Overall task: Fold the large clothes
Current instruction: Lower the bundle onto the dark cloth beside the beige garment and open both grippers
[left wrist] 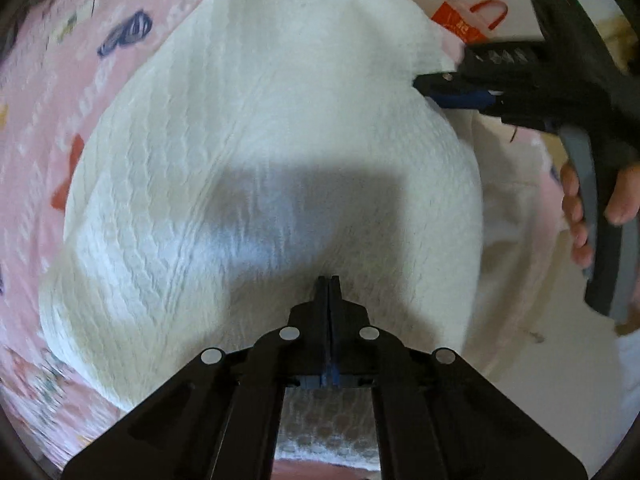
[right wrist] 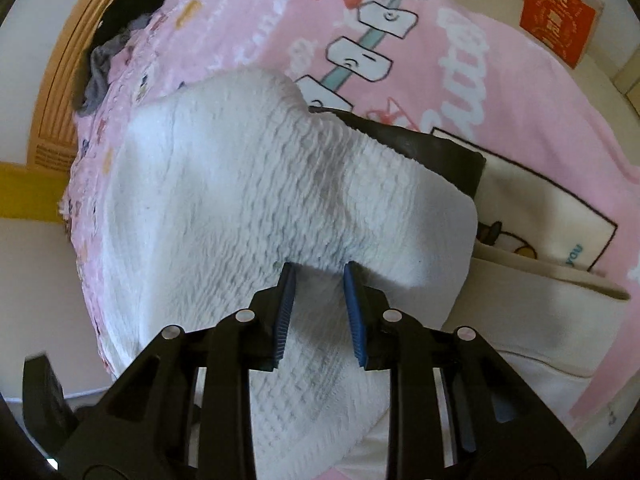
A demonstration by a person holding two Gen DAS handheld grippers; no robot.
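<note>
Two tools are seen over a white textured garment [left wrist: 256, 152] that is spread on a pink printed blanket [left wrist: 44, 128]. The left tool [left wrist: 329, 280] is pointed straight down at the garment; its jaws are fully closed, and whether cloth is pinched between the tips cannot be told. The right tool [right wrist: 319, 270] is angled down at the garment's edge with its blue pads [right wrist: 286, 308] standing apart, the white fabric lying between and beneath them; no pressing of the pads on the cloth is shown. In the left wrist view the right tool is held by a hand [left wrist: 592, 208] at the garment's far side. An orange paper bag [right wrist: 560, 20] is noted beyond the blanket.
</note>
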